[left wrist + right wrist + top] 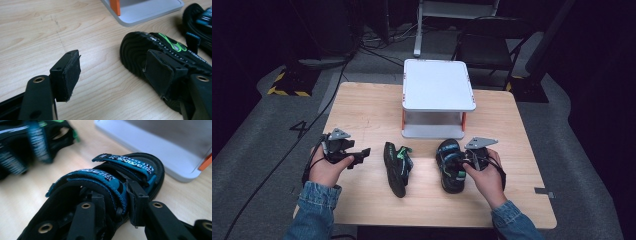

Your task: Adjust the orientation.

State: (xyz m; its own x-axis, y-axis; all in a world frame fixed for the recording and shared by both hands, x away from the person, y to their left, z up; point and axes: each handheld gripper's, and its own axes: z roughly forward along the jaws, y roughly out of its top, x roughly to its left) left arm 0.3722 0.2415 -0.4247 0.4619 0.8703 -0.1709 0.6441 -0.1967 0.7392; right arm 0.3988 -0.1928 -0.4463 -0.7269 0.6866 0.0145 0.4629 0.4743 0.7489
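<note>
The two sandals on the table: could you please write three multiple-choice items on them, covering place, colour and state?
1. Where does the white stand sit?
A. Behind the sandals
B. At the near edge
C. On the floor

2. What colour are the straps of the right sandal?
A. Red
B. Blue
C. Yellow

3. How is the left gripper?
A. Shut on a strap
B. Open, holding nothing
C. Shut on the stand

Answers: 1 A, the stand stands farther back; 2 B, the right gripper view shows blue straps; 3 B, bare table shows between its jaws, the left sandal beside them.

Table brightly lit; dark surroundings; close-ups blurred.
</note>
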